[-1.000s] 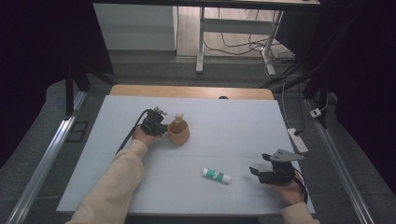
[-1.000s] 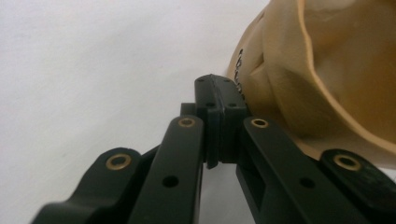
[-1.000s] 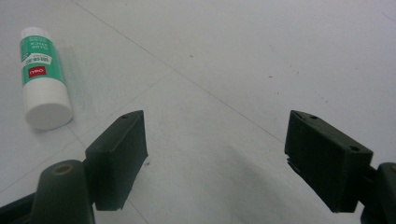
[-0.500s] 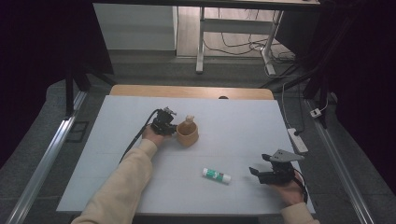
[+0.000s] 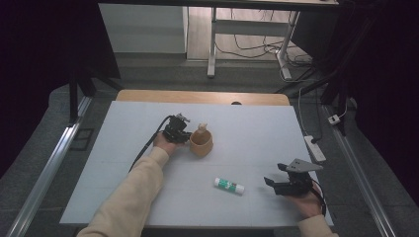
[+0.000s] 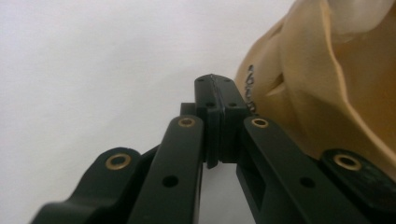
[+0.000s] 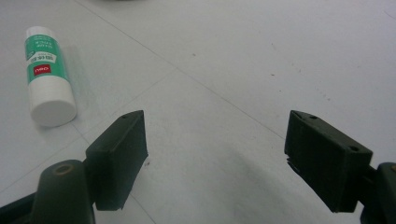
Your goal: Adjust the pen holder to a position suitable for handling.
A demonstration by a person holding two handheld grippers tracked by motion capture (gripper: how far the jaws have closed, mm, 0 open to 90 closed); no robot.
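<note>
Cup [image 5: 201,143] just beside pinched-together left tongs [image 5: 184,134]; glue stick [image 5: 229,185] near wide-spread right tongs [image 5: 270,182].

— Where does the cup [image 5: 201,143] sit?

— On the table [image 5: 257,133], just right of the left gripper [image 5: 176,131], touching its jaws' side in the left gripper view; something small stands in the cup.

— And the glue stick [image 5: 229,185]?

— It lies on the table, left of the right gripper [image 5: 289,180], apart from it, well nearer the person than the cup.
</note>
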